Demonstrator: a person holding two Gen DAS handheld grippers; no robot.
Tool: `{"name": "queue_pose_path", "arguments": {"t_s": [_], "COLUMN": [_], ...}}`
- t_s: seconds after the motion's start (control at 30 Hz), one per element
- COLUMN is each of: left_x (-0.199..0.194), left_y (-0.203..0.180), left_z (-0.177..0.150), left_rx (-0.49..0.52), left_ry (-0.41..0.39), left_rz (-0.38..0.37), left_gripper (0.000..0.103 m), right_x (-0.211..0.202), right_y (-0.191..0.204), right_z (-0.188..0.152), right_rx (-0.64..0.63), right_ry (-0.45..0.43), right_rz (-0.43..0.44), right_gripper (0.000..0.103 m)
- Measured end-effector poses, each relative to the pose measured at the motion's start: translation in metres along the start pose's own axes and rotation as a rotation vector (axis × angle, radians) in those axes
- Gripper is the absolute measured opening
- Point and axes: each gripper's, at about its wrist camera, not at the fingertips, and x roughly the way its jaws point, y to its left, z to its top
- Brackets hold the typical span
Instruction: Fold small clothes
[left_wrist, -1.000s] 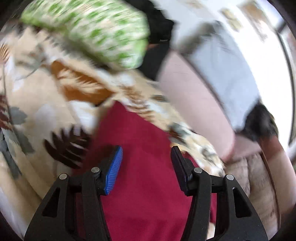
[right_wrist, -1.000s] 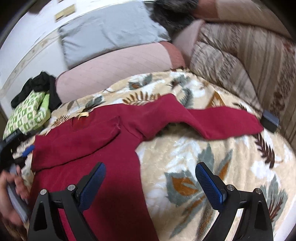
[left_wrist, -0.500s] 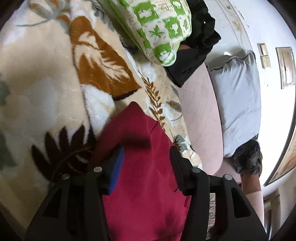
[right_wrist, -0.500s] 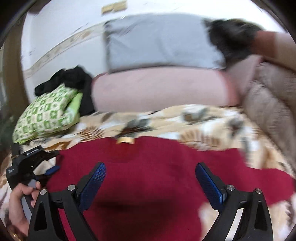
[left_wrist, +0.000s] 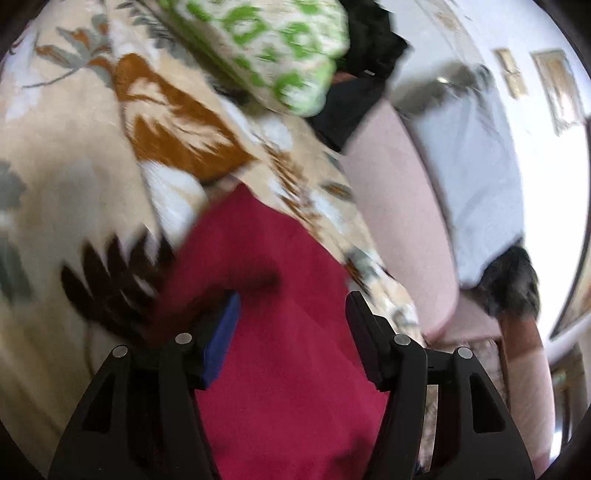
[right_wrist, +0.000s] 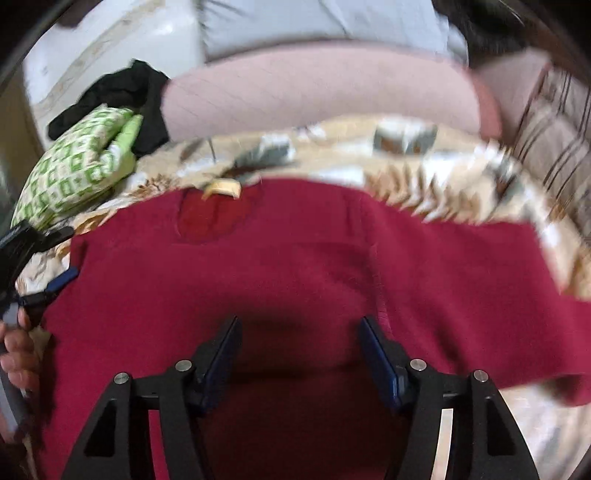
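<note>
A dark red long-sleeved top (right_wrist: 303, 266) lies flat on a leaf-print blanket (right_wrist: 436, 177), neck hole toward the pillows, one sleeve (right_wrist: 517, 280) stretched to the right. My right gripper (right_wrist: 301, 332) is open, low over the middle of the top's body. My left gripper (left_wrist: 291, 306) is open at the top's left shoulder edge (left_wrist: 258, 258), its left finger under a raised fold of the red cloth. The left gripper also shows at the left edge of the right wrist view (right_wrist: 44, 258), held by a hand.
A green-and-white patterned cushion (right_wrist: 74, 170) and a black garment (right_wrist: 122, 92) lie at the blanket's far left. A pink bolster (right_wrist: 317, 96) and a grey pillow (left_wrist: 476, 177) line the back. A striped cover (right_wrist: 554, 140) is at the right.
My right gripper has narrowed its opening and dropped closer to the top's body. My left gripper stays at the shoulder edge; its view has shifted slightly.
</note>
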Motion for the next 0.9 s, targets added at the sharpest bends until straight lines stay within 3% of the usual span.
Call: {"name": "queue_pose_path", "arguments": {"t_s": [0.07,0.2,0.3,0.4,0.5,0.63,0.7,0.8,0.9], "left_x": [-0.011,-0.029,-0.030,-0.008,0.004,0.017,0.019,0.021,0.022], "left_y": [-0.020,-0.047,-0.055,-0.059,-0.061,-0.060,-0.057,-0.054,-0.054], "left_z": [-0.022,-0.070,-0.100,-0.112,-0.115,-0.108,-0.105,-0.102,-0.102], "left_rx": [0.070,0.170,0.183,0.200,0.212,0.210,0.194,0.168,0.167], "left_ry": [0.045,0.150,0.204,0.288,0.293,0.276,0.277,0.281,0.283], "left_rz": [-0.022,-0.029,-0.008,0.005,0.033,0.055,0.055,0.051,0.056], "left_gripper": [0.060,0.060,0.069,0.069,0.069,0.069,0.069,0.069,0.069], "right_x": [-0.023,-0.069,-0.114,-0.142,-0.148,-0.126,-0.118,-0.112,-0.105], "right_y": [-0.020,-0.099,-0.174,-0.239,-0.312,-0.367,-0.378,-0.394,-0.396], "right_z": [-0.003,-0.020,-0.036,-0.059,-0.095,-0.132,-0.141,-0.143,-0.137], "right_rx": [0.024,0.245,0.320,0.360,0.508,0.722,0.805,0.930,0.973], "right_ry": [-0.045,-0.074,-0.126,-0.129,-0.078,-0.053,-0.090,-0.162,-0.155], "right_rz": [-0.049,-0.115,-0.242,-0.328,-0.335,-0.158,-0.097,-0.013,0.073], "right_gripper": [0.068,0.069,0.069,0.071,0.071,0.071,0.071,0.071,0.071]}}
